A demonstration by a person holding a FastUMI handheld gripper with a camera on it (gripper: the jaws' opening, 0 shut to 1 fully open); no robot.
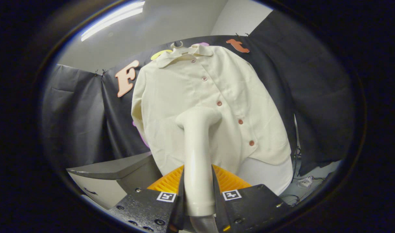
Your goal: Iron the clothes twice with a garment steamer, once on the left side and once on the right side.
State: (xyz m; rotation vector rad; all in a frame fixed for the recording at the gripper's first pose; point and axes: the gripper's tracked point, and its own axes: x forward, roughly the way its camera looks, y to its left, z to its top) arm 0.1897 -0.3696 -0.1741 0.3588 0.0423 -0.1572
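I have the gripper (pixel 197 194) clenched on the steamer (pixel 197 155), both fingers pressing its handle from either side. The steamer stands upright between the fingers, its head tilted toward the shirt (pixel 197 97) and touching, or all but touching, the cloth just left of the button row. The shirt hangs on a hanger (pixel 178 47) against the booth wall, buttoned. A grey cabinet (pixel 110 176) sits low, left of the fingers.
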